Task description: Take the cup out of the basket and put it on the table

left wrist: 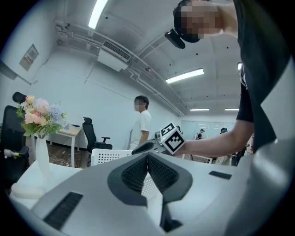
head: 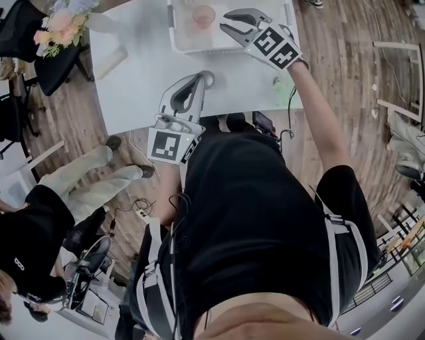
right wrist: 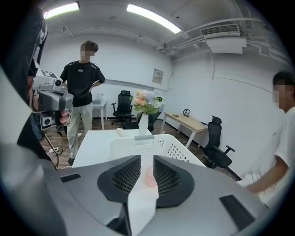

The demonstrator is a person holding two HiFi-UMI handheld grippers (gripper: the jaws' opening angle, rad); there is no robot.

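- Cup (head: 204, 14) is sitting in the basket (head: 199, 48), not yet grabbed.
- My right claw (head: 224, 20) is hovering half-open, empty, aiming at it.
- My left claw (head: 204, 80) is idling shut, empty.

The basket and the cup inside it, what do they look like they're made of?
Basket: white moulded plastic, matte, going by the rows of small holes in its walls. Cup: pale pink and slightly see-through, probably plastic, though glass can't be ruled out.

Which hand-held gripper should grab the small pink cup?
Right: right hand-held gripper is open at the white perforated plastic basket, small pink cup framed by its jaws; left hand-held gripper is shut, farther back.
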